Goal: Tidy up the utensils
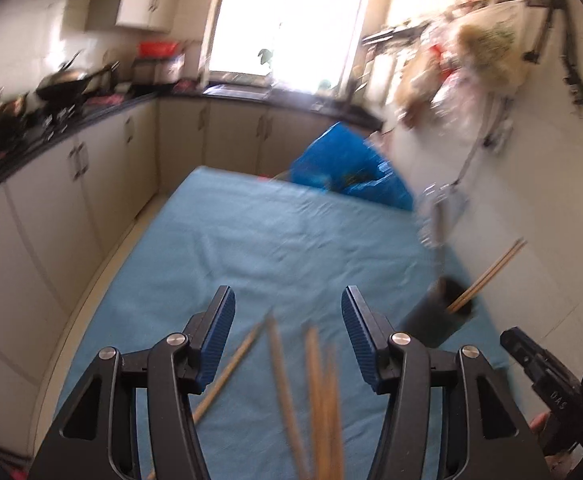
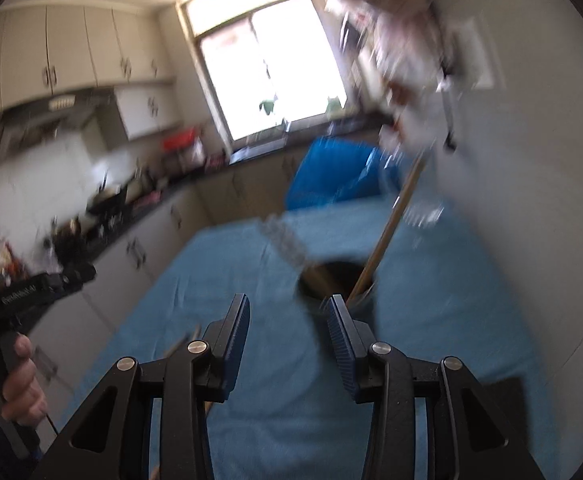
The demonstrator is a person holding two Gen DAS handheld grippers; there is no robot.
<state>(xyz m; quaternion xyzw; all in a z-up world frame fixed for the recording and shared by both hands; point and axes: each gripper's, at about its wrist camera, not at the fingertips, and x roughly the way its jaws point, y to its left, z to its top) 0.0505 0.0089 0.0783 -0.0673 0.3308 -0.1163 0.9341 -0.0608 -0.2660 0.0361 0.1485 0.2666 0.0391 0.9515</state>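
Note:
Several wooden chopsticks (image 1: 319, 380) lie loose on the blue tablecloth (image 1: 251, 232), just under and between the fingers of my left gripper (image 1: 287, 304), which is open and holds nothing. To its right stands a dark cup (image 1: 443, 316) with two chopsticks (image 1: 487, 276) leaning out of it. In the right wrist view the same cup (image 2: 335, 276) sits right ahead of my right gripper (image 2: 287, 308), open and empty. A wooden stick (image 2: 391, 224) and a blurred metal utensil (image 2: 283, 236) stick out of the cup.
A blue bag (image 1: 347, 168) sits at the table's far end. A kitchen counter with a wok (image 1: 63, 84) runs along the left, a white wall on the right. A hand (image 2: 19, 376) grips the left gripper's handle. Both views are motion-blurred.

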